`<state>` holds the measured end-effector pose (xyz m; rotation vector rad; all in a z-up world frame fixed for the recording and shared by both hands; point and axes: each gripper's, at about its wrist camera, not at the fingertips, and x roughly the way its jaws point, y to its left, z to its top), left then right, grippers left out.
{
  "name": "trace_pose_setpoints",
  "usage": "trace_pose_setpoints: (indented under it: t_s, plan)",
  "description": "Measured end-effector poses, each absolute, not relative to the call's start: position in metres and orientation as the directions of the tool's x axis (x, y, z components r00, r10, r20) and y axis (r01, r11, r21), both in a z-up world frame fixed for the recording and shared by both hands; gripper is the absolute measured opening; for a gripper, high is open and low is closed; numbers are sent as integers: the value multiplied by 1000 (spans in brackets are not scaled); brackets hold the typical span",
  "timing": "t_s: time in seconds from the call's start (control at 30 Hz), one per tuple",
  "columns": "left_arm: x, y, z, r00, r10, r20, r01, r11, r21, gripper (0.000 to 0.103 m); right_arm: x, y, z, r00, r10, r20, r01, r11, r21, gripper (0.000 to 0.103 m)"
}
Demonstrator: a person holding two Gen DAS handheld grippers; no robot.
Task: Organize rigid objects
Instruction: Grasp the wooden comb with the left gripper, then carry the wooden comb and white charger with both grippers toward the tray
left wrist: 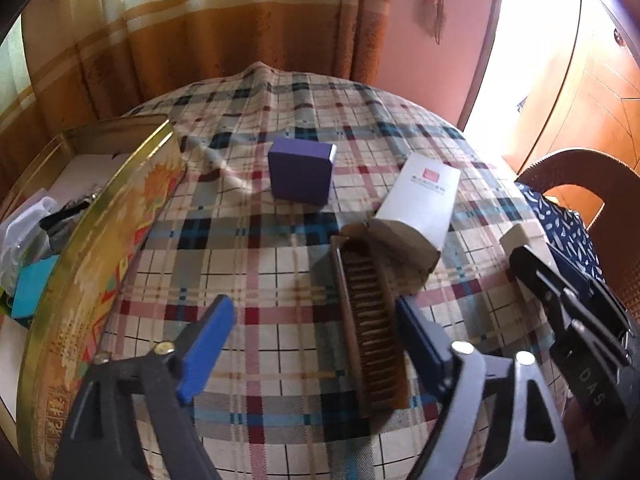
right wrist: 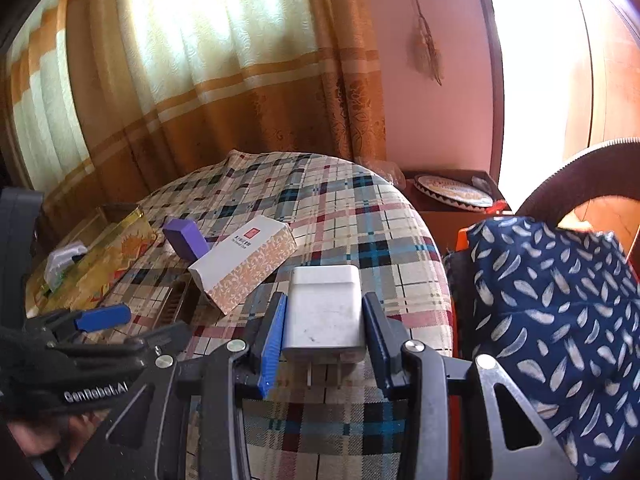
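Counting, taking the gold tin [left wrist: 100, 240] as landmark; items are sitting on one plaid tablecloth [left wrist: 280, 360].

- Tins: 1, the landmark itself, lying open, with assorted contents too jumbled to count.
- Purple boxes [left wrist: 301, 174]: 1, lying right of the tin.
- White patterned cartons [left wrist: 420, 208]: 1, lying farther right of the tin, beyond the purple box.
- Wooden combs [left wrist: 372, 332]: 1, lying right of the tin, nearer the camera than the carton.
- White chargers [right wrist: 324, 312]: 1, showing two prongs, sitting farthest from the tin.
- Grippers: 2, left gripper [left wrist: 316, 344] and right gripper [right wrist: 324, 332].
- Chairs [right wrist: 580, 184]: 1, standing beyond the charger from the tin.
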<state>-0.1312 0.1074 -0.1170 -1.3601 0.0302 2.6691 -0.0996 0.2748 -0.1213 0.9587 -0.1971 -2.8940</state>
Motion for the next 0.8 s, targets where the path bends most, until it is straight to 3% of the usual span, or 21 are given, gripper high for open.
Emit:
trace_pose_setpoints:
  t_s: [0.07,0.37,0.8]
  plan:
    - [-129,110,-116,-587,122,-800,-150,-988,-41,60,-99,273,-120,-802,-116,-585,46,-990,133,41]
    - [-120,122,-114,-585,164,-794,-241,-970,-23,26,-100,272,-121,-799,-118,-590,55,-991,125,41]
    - [-113,90,-107,-623,199,-757,-183,-977,-106,24,-98,271,-118,-813,-127,-569,65,-990,129,41]
